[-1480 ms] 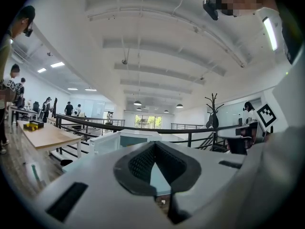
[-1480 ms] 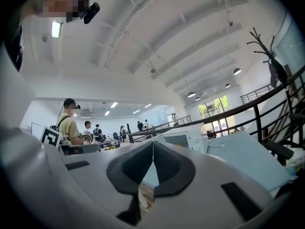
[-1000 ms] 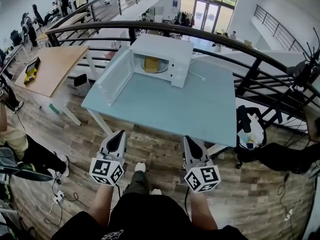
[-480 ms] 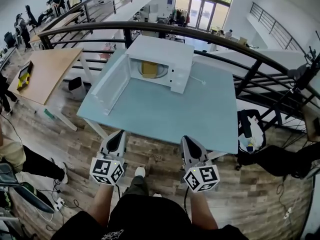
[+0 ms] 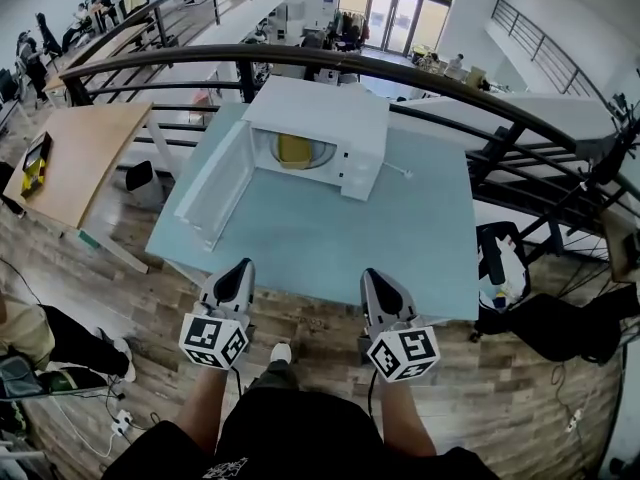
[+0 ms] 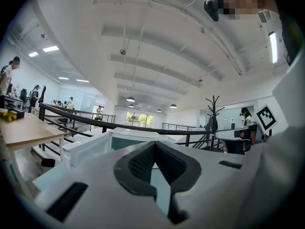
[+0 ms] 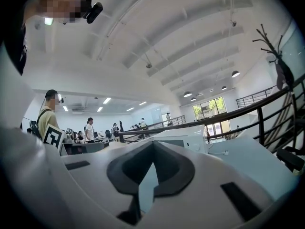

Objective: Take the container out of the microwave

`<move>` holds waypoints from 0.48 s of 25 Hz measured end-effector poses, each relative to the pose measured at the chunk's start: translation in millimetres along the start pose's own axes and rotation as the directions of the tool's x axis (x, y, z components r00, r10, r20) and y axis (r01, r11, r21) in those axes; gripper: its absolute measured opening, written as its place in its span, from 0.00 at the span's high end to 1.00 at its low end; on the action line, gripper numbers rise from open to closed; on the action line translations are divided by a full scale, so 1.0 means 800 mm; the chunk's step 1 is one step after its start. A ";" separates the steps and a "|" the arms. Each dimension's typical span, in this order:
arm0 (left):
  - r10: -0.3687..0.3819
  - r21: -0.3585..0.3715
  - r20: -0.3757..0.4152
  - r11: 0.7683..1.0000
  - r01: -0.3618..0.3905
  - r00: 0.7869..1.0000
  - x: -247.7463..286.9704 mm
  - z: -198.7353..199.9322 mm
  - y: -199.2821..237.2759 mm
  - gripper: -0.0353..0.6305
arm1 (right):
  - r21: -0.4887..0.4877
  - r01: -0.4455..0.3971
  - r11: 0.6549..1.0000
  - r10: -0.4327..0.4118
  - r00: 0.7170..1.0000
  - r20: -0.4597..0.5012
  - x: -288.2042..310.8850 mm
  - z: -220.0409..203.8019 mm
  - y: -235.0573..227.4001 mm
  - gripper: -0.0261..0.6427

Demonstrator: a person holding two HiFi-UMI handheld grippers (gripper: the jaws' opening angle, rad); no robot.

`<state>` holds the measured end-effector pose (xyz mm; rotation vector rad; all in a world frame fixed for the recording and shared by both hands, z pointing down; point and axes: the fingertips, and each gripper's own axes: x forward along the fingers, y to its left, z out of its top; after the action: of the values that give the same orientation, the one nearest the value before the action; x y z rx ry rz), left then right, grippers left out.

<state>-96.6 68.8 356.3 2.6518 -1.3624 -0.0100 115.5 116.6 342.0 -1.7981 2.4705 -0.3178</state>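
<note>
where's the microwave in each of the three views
Head view: microwave sits upper centre, at the far end of the blue table.
Left gripper view: microwave is small, at centre, just above the jaw tips.
Right gripper view: microwave is right of centre, beyond the jaw tips.
Shared landmark: the dark railing behind it.

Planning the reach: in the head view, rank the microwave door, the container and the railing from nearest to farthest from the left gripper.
1. Microwave door, swung open at left, nearest the left gripper.
2. Container, inside the microwave.
3. Railing, beyond the table, farthest.
</note>
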 end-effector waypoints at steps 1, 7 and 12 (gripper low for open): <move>-0.010 -0.005 -0.004 1.000 0.010 1.000 0.007 -0.001 0.006 0.94 | 0.003 0.005 1.000 -0.005 1.000 -0.001 0.008 0.000 -0.002 0.95; -0.052 -0.024 -0.014 0.998 0.052 0.999 0.050 0.003 0.040 0.94 | 0.005 0.037 0.999 -0.037 0.999 -0.012 0.055 0.003 -0.011 0.95; -0.080 -0.028 -0.015 0.996 0.079 0.997 0.079 0.009 0.074 0.94 | 0.004 0.054 0.999 -0.054 0.998 -0.009 0.098 0.009 -0.008 0.95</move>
<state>-108.4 -17.3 362.0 2.6752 -1.2418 -0.0165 97.9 39.6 341.3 -1.8683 2.4282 -0.3354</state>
